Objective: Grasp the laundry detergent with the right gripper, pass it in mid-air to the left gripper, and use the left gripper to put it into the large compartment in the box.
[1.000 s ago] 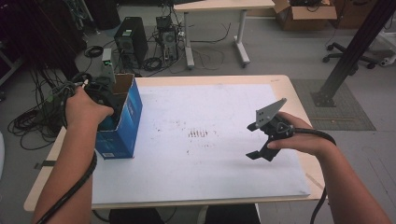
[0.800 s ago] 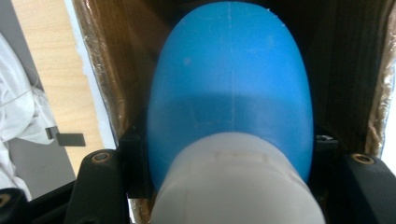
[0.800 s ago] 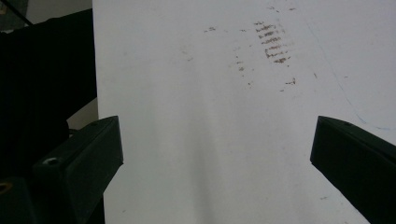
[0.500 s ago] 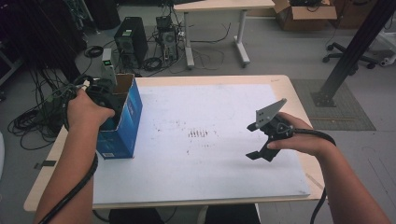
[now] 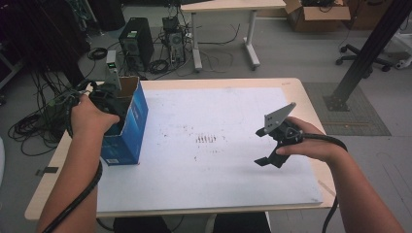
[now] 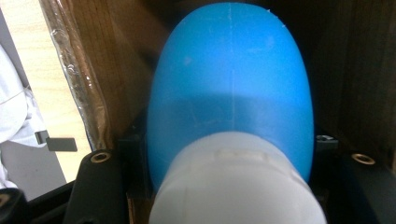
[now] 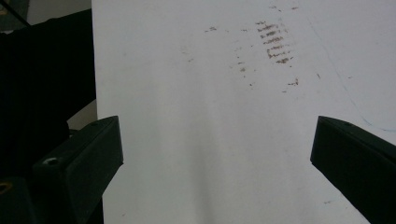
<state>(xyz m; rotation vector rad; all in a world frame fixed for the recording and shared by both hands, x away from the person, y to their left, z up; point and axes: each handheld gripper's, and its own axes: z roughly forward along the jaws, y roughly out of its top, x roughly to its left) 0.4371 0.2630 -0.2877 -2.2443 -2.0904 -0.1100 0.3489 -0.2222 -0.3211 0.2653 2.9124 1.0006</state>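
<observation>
Gripping a blue bottle [image 6: 231,88] with a white cap [image 6: 236,182], the left gripper [image 5: 108,99] reaches down into the open top of the blue cardboard box [image 5: 127,127] at the left of the high view. The jaws are closed on the bottle, which sits inside the box with brown cardboard walls close around it, so the grip looks meant either to lift it out or to set it in; which one cannot be told. In the left gripper view the bottle is smooth, rounded and matte, a fine mould seam running down its middle, its cap nearest the camera at the bottom of the frame. The box stands upright near the table's [image 5: 228,83] left edge, on a white sheet [image 5: 218,170] that is marked with brown smudges near its centre. The right gripper [image 5: 266,145] hovers over the sheet at centre right, jaws wide apart and empty, seemingly waiting.
</observation>
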